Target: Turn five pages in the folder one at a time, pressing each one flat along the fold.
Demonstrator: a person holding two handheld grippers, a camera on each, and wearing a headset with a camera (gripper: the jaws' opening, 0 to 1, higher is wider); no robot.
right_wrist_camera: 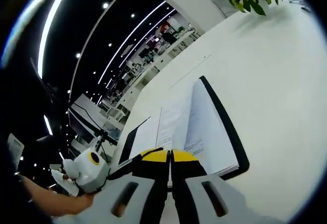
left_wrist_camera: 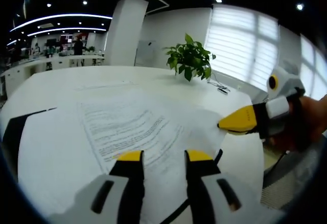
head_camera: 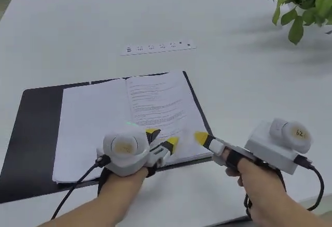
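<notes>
Open folder [head_camera: 31, 133] flat on the white worktop [head_camera: 233, 71], my left gripper [head_camera: 162, 138] over its lower edge with jaws apart, my right gripper [head_camera: 201, 138] closed, tip at the right page [head_camera: 161, 102] corner

The left gripper [left_wrist_camera: 164, 157] rises from 6 o'clock, its yellow-tipped jaws apart over the printed page [left_wrist_camera: 127, 127] of the folder [left_wrist_camera: 15, 127], whose black cover shows at 9 o'clock. The right gripper [left_wrist_camera: 237, 120] enters from 3 o'clock, its tip at the page's edge. A plant [left_wrist_camera: 190, 61] stands near 12 o'clock.
</notes>
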